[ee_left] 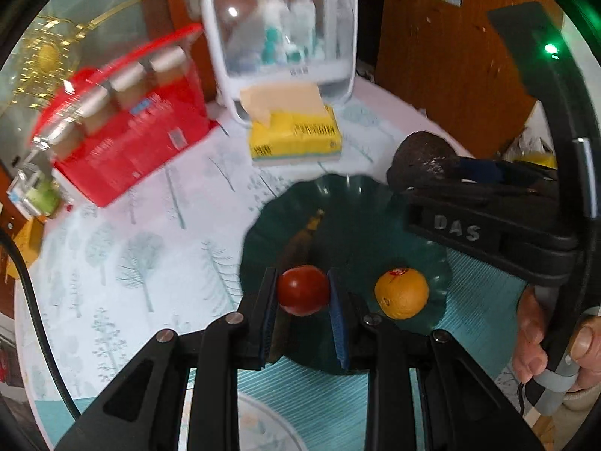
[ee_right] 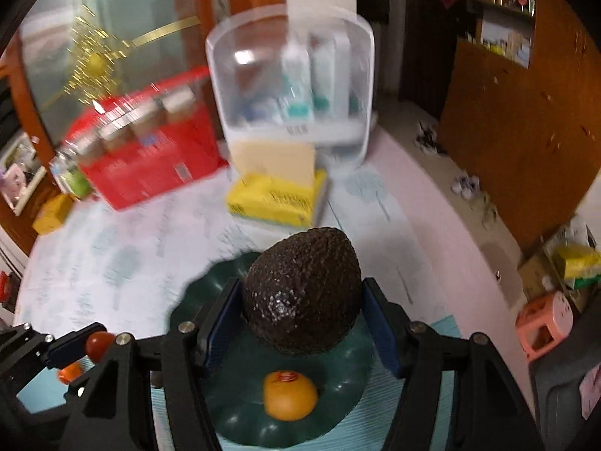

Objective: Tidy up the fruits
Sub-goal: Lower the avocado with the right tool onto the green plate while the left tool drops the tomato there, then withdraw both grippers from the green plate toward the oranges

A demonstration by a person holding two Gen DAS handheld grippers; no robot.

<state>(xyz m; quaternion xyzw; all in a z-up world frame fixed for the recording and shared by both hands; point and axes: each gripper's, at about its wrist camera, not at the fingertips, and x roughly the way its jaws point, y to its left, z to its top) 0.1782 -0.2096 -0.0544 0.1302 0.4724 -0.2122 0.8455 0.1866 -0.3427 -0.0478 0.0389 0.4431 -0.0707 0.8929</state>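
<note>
A dark green scalloped plate [ee_left: 375,225] lies on the table with an orange [ee_left: 402,293] on it. My left gripper [ee_left: 302,293] is shut on a red tomato [ee_left: 302,290] and holds it above the plate's near left part. My right gripper [ee_right: 300,300] is shut on a dark avocado [ee_right: 302,293] above the plate [ee_right: 338,394]; the orange [ee_right: 289,395] lies below it. The right gripper with the avocado [ee_left: 422,159] shows at the right in the left wrist view. The left gripper's tomato [ee_right: 98,342] shows at the left edge in the right wrist view.
A red box [ee_left: 127,139], a yellow tissue pack [ee_left: 296,135] and a white clear-fronted container [ee_left: 285,37] stand at the back of the tree-print tablecloth. A teal ribbed mat [ee_left: 484,308] lies under the plate. A pale plate [ee_left: 263,428] lies near the front edge.
</note>
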